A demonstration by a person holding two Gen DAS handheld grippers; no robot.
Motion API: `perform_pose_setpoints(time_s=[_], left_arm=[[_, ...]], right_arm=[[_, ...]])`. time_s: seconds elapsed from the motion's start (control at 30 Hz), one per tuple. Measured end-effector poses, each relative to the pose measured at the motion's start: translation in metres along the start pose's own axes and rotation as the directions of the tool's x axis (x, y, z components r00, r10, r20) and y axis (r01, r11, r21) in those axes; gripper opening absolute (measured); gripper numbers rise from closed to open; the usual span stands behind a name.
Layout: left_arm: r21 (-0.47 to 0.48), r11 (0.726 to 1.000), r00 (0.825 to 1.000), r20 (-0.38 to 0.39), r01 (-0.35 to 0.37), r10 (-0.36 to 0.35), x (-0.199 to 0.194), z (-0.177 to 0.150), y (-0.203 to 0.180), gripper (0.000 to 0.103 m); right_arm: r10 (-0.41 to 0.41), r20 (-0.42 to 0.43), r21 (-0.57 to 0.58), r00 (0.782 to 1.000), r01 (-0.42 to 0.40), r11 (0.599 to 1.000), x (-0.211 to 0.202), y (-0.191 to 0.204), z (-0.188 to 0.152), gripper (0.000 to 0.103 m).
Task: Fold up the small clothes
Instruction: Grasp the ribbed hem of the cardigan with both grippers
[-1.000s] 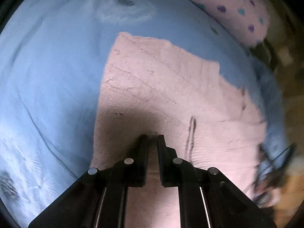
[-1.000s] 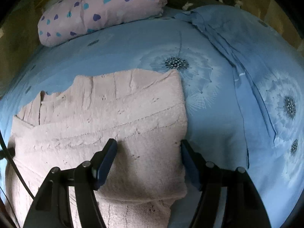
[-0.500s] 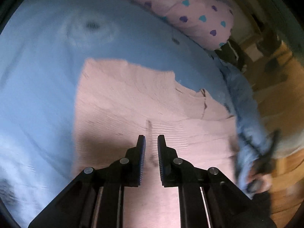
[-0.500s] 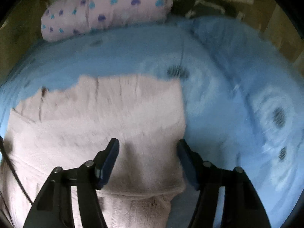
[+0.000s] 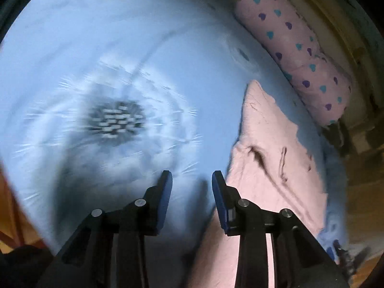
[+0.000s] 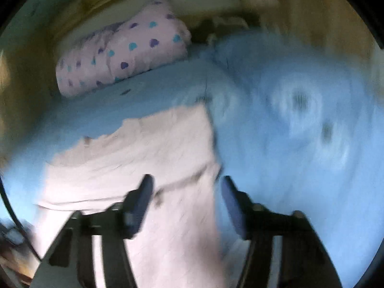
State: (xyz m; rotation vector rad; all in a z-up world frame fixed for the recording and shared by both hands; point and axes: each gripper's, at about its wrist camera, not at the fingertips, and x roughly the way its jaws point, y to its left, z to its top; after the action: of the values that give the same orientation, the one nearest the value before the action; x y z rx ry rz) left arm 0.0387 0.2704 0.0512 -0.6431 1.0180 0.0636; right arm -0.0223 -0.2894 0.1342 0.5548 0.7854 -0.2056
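A pale pink knitted garment (image 5: 271,158) lies folded on the blue bedsheet (image 5: 96,48). In the left wrist view it sits to the right of my left gripper (image 5: 192,180), which is open and empty over the bare sheet, its right finger at the garment's left edge. In the right wrist view the garment (image 6: 144,153) fills the lower left. My right gripper (image 6: 187,189) is open and empty above the garment's right edge. Both views are motion-blurred.
A pink pillow with blue and purple hearts (image 5: 295,48) lies at the far edge of the bed; it also shows in the right wrist view (image 6: 124,57). The sheet has dandelion prints (image 5: 115,120). A rumpled blue cover (image 6: 300,110) lies right of the garment.
My left gripper has opened and swung left off the garment onto the bare sheet. My right gripper stays open and has drawn back a little over the garment's right edge.
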Motion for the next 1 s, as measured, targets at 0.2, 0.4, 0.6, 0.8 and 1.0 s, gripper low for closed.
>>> perform_pose_setpoints(time_s=[0.2, 0.4, 0.6, 0.8, 1.0], left_arm=[[0.267, 0.869, 0.903, 0.236, -0.416, 0.359, -0.038, -0.045, -0.034, 0.015], [0.488, 0.868, 0.989, 0.147, -0.091, 0.021, -0.065, -0.088, -0.044, 0.020], [0.198, 0.973, 0.993, -0.041, 0.117, -0.110, -0.061, -0.068, 0.013, 0.021], [0.187, 0.972, 0.990, -0.057, 0.141, -0.132, -0.053, -0.073, 0.015, 0.029], [0.199, 0.972, 0.991, -0.073, 0.121, -0.109, -0.057, -0.102, 0.017, 0.033]], right_arm=[[-0.073, 0.010, -0.156, 0.997, 0.073, 0.985, -0.007, 0.023, -0.048, 0.054], [-0.057, 0.024, -0.326, 0.998, 0.061, 0.943, -0.022, 0.029, -0.068, 0.070], [-0.127, 0.041, -0.301, 0.991, 0.133, 0.944, -0.045, -0.003, -0.068, 0.070], [-0.181, 0.003, -0.243, 0.983, 0.176, 0.954, -0.057, -0.045, -0.077, 0.071], [-0.128, -0.103, -0.172, 0.986, 0.109, 0.979, -0.052, -0.072, -0.104, 0.072]])
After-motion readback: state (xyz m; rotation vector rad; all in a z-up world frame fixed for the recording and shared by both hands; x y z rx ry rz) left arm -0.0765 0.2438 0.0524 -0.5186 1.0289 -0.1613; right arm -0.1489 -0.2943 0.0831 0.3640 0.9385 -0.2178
